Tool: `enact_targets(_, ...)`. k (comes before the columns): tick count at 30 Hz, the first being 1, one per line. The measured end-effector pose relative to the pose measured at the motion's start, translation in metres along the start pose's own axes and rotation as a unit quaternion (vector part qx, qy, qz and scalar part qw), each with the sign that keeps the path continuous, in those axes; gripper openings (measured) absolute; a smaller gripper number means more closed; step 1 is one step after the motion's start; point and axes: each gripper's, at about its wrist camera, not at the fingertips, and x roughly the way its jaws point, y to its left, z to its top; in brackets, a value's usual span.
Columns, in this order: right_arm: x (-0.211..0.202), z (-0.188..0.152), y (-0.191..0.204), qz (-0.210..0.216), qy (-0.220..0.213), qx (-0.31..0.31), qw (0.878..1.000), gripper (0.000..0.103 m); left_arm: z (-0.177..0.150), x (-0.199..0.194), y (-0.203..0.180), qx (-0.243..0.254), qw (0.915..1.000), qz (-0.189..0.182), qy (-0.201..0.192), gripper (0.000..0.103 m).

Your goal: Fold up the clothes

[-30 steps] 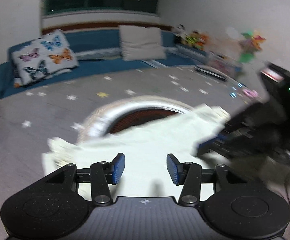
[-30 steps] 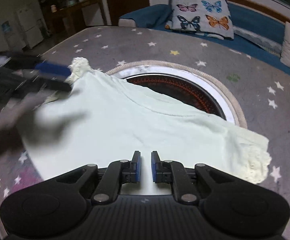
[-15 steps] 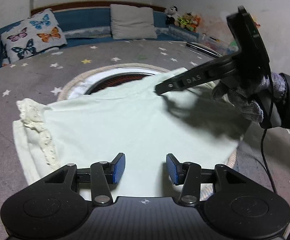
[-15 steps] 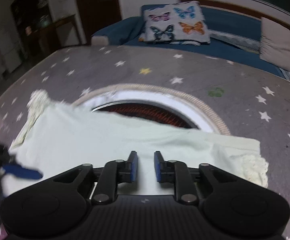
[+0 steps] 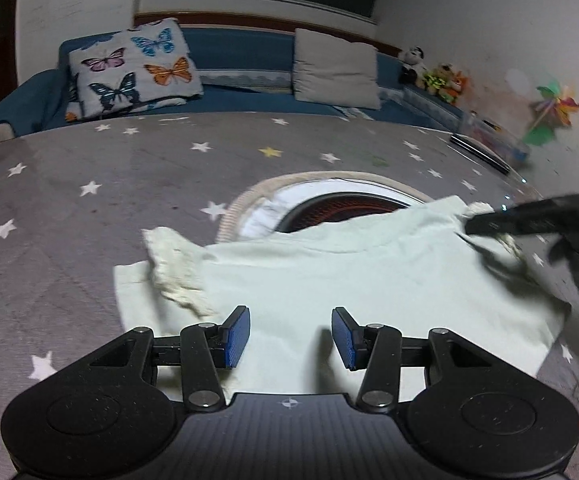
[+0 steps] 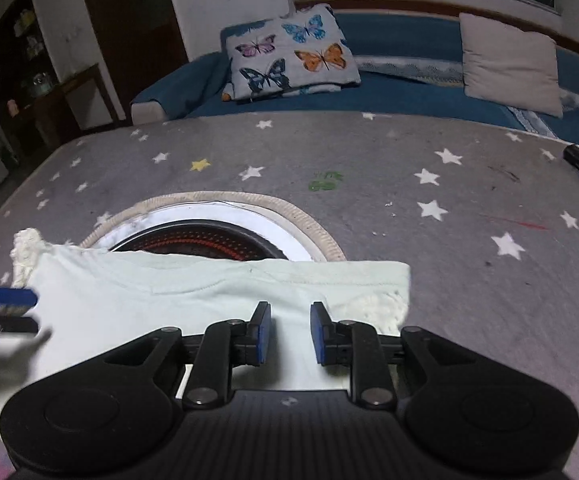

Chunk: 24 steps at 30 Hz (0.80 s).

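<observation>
Pale mint cotton T-shirt with lace-trimmed sleeves lies flat on grey star-print tabletop. Right gripper: jaws parted from near-closed, hold nothing. Left gripper: jaws wide, empty. Judgement: fold released, next fold pending.

Both wrist views look low and forward from close over the pale shirt, sharing the butterfly cushion.
</observation>
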Motion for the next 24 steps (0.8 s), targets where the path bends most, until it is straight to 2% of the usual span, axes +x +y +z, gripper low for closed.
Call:
enact_targets(4, -0.011, -0.01, -0.004, -0.002, 0.006, -0.02, 1.0, 0.02, 0.001, 0.003, 0.009, -0.009, 0.9999, 0.008, -0.001, 0.048)
enact_targets(6, -0.01, -0.011, -0.013, -0.005, 0.005, -0.01, 1.0, 0.012, 0.002, 0.003, 0.012, -0.013, 0.9998, 0.013, -0.004, 0.048)
enact_targets(11, -0.023, -0.008, -0.018, -0.011, -0.024, 0.001, 1.0, 0.015, 0.007, 0.004, 0.018, -0.022, 0.9993, 0.027, -0.011, 0.049)
enact_targets(14, -0.017, -0.008, -0.023, -0.02, -0.017, -0.002, 1.0, 0.015, 0.009, 0.004, 0.023, -0.027, 0.9989, 0.035, -0.015, 0.048)
enact_targets(16, -0.01, -0.008, -0.029, -0.036, -0.009, 0.005, 0.999, 0.011, 0.011, 0.004, 0.025, -0.031, 0.9986, 0.04, -0.017, 0.048)
enact_targets(19, -0.01, -0.008, -0.036, -0.051, -0.022, 0.03, 0.998, 0.011, 0.013, 0.003, 0.028, -0.036, 0.9982, 0.042, -0.021, 0.046)
enact_targets(21, -0.015, -0.006, -0.027, -0.068, -0.038, 0.007, 0.997, 0.012, 0.015, 0.001, 0.027, -0.035, 0.9981, 0.043, -0.026, 0.046)
enact_targets(24, -0.013, -0.002, -0.013, -0.059, -0.041, -0.029, 0.997, 0.012, 0.018, 0.002, 0.026, -0.034, 0.9977, 0.049, -0.032, 0.046)
